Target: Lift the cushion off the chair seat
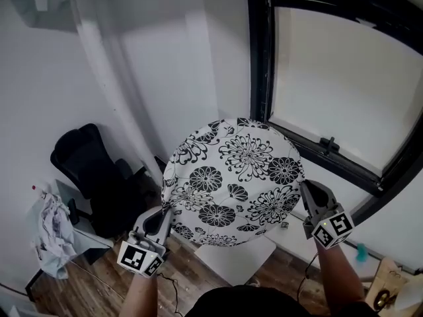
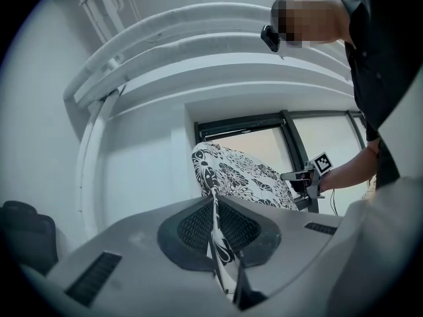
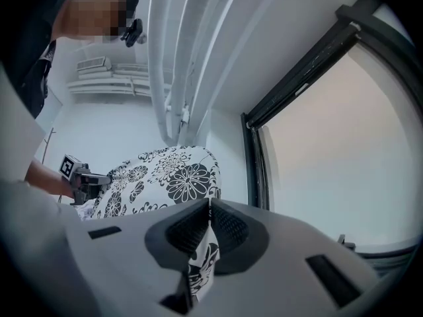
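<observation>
A round white cushion [image 1: 232, 182] with black flower print hangs in the air in front of me, held up between both grippers. My left gripper [image 1: 166, 211] is shut on its lower left edge, and the fabric [image 2: 218, 233] runs pinched between the jaws. My right gripper [image 1: 306, 191] is shut on the right edge, with a fold of the print [image 3: 201, 259] caught between its pads. From the right gripper view the cushion [image 3: 165, 180] stretches away to the left gripper [image 3: 99, 176]. The left gripper view shows the right gripper [image 2: 291, 176] beyond the cushion [image 2: 241, 174]. No chair seat shows under the cushion.
A black office chair [image 1: 92, 177] stands by the white wall at lower left, beside a table with crumpled cloth [image 1: 53, 233]. A dark-framed window [image 1: 330, 78] fills the upper right. A white surface [image 1: 238, 256] lies below the cushion over wooden floor [image 1: 73, 289].
</observation>
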Available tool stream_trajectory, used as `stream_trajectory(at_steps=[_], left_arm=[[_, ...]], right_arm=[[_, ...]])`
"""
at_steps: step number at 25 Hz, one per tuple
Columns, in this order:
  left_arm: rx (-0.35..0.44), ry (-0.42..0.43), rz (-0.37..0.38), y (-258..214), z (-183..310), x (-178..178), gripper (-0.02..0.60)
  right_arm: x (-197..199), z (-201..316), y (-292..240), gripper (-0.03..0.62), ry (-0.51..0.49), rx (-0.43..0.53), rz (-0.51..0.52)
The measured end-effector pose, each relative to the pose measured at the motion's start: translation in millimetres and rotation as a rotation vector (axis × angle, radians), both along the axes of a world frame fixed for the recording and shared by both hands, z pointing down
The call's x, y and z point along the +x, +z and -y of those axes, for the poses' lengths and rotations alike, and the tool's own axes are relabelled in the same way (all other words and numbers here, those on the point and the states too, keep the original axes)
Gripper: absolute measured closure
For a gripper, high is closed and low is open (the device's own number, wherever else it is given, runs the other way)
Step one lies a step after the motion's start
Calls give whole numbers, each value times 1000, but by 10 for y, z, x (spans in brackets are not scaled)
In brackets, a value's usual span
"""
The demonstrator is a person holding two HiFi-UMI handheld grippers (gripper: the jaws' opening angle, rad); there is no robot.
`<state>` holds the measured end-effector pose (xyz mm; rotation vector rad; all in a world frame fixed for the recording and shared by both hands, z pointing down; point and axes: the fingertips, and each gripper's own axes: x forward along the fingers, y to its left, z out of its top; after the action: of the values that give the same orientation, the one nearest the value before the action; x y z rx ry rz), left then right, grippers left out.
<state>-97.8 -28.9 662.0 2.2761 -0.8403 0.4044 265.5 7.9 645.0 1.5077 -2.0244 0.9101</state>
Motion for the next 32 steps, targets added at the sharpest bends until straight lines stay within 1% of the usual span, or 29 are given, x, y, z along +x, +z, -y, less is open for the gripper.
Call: stream_trajectory(at_steps=[4, 10, 15, 26, 32], left_arm=[[-2, -3, 2, -30, 6, 2, 569], [-26, -34, -11, -44, -14, 7, 569], [-32, -28, -10, -12, -25, 24, 569], [-8, -4, -14, 25, -30, 18, 569], [-7, 6, -11, 33, -25, 21, 569]], right_arm=[[-4, 7, -20, 576, -10, 7, 2], [1, 26, -33, 577, -16, 13, 2], [26, 56, -56, 580, -20, 46, -22], [23, 48, -51, 582, -16, 65, -25], [20, 39, -52, 582, -9, 61, -25]])
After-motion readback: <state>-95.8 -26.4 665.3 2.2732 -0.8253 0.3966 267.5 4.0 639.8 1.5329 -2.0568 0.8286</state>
